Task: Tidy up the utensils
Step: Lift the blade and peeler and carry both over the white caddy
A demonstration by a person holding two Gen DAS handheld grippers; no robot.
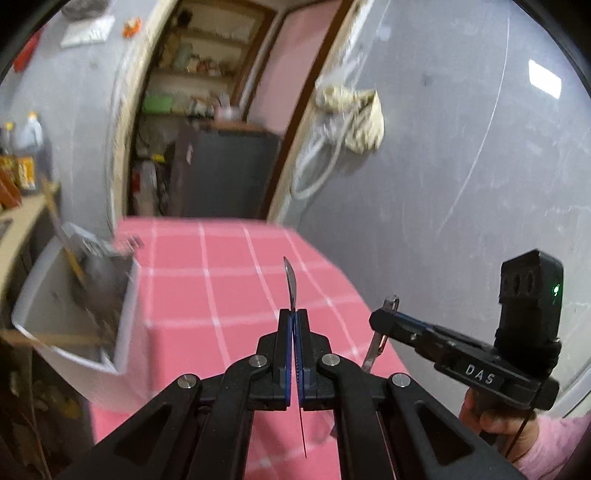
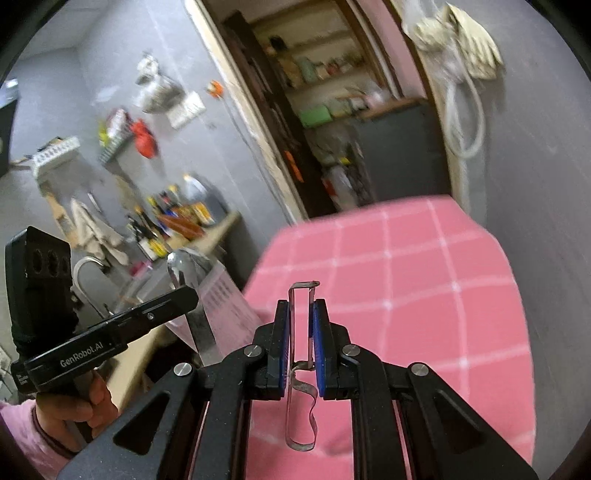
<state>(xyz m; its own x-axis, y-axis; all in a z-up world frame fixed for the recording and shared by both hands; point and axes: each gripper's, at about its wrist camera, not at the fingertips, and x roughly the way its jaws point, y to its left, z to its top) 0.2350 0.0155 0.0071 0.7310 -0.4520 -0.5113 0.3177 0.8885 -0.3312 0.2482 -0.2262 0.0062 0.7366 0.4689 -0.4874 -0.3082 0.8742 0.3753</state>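
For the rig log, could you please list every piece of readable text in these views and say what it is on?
"DAS": white label on the right hand-held gripper body.
"GenRobot.AI": side of the left hand-held gripper body.
Bottle labels on the counter: too blurred to read.
Paper on the wall: unreadable.

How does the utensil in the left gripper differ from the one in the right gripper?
The spoon in the left gripper is one flat piece seen edge-on; the metal tongs in the right gripper are a bent two-armed strip. The left jaws press almost together on the spoon, while the right jaws stay wider around the tongs. Both are shiny metal, held above the pink checked tablecloth.
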